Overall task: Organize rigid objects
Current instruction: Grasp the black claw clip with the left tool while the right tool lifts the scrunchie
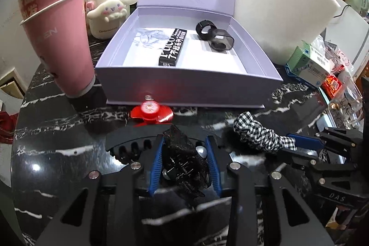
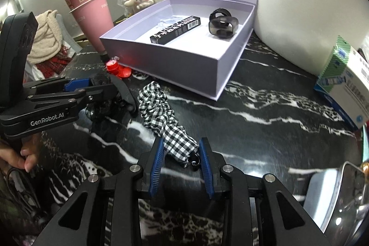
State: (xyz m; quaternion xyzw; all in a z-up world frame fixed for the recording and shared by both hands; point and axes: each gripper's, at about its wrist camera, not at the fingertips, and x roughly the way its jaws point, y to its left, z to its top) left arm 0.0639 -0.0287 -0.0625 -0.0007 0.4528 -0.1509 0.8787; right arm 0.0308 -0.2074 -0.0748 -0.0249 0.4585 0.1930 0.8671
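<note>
Hair clip point(image 1: 143, 142), stiff toothed plastic with black mesh bow, sits pinched in the left claw point(image 1: 184, 153); right claw point(image 2: 182, 153) grips the soft gingham scrunchie point(image 2: 159, 107).

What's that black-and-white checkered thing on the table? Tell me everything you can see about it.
The checkered scrunchie looks like soft gingham fabric, gathered into ruffles. It lies stretched across the black marble-look table, in front of the open lavender box and apart from it. Its near end sits pinched between the blue pads of the right hand-held gripper, where a small dark hook or clasp shows. Its far end lies close beside the black hair claw held in the left hand-held gripper; whether they touch is unclear.
</note>
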